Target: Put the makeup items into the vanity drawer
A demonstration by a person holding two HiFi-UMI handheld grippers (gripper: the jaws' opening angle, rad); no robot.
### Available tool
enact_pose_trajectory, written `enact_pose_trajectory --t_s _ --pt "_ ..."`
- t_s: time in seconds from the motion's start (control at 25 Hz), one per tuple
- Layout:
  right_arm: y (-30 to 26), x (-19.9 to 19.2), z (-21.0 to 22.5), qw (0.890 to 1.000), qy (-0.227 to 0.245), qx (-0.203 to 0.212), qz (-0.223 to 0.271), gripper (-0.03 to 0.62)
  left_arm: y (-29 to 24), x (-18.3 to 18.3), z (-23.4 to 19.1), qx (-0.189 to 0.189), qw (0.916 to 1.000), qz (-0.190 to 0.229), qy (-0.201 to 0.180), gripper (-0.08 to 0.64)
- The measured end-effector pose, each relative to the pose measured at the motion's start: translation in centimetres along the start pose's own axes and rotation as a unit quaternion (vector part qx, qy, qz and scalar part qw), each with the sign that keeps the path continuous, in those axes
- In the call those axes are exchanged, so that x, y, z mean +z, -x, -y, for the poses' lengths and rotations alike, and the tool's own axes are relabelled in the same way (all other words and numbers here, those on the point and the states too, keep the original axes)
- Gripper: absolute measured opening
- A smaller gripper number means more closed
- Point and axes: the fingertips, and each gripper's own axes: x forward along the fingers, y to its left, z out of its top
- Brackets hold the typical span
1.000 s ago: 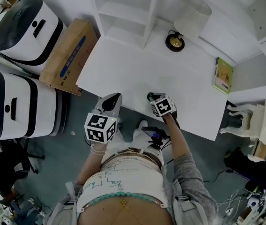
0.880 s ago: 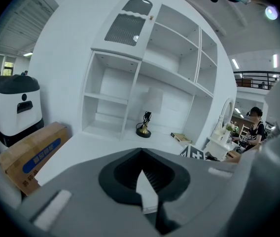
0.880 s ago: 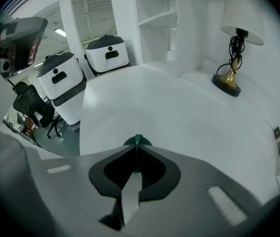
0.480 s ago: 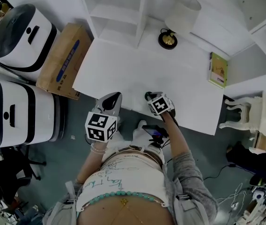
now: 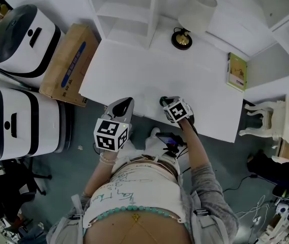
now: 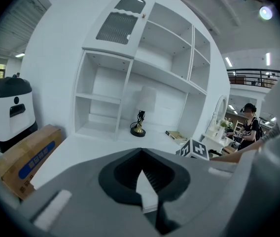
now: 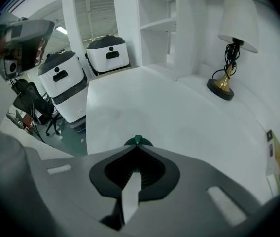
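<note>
No makeup item and no drawer shows in any view. The white vanity top (image 5: 134, 75) lies in front of me. My left gripper (image 5: 124, 104) hangs over its near edge, jaws closed together with nothing between them (image 6: 141, 154). To its right, my right gripper (image 5: 164, 102) rests low over the tabletop near the same edge, also shut (image 7: 137, 146). A small green bit (image 7: 138, 141) peeks out just past its closed tip; I cannot tell whether it belongs to the gripper. The vanity's front face below the edge is hidden by my arms and body.
A lamp (image 5: 195, 9) with a gold base (image 5: 181, 38) and a green book (image 5: 236, 71) stand at the back of the top. White shelves (image 5: 129, 9) rise behind. A cardboard box (image 5: 67, 60) and two white machines (image 5: 20, 32) sit left; a white stool (image 5: 266, 126) stands right.
The head camera has shifted a little, so the table sits slightly differently in view. Both grippers stay shut at the table's near edge, hardly moved.
</note>
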Motion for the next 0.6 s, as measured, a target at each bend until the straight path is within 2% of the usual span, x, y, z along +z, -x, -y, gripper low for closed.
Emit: enact_pose_trajectory --t_s 0.6 --pt "1.5 0.6 -1.0 1.0 0.026 0.01 0.007 0.028 0.2 -0.8 -0.2 0.008 1.0 -0.002 0.004 0.002"
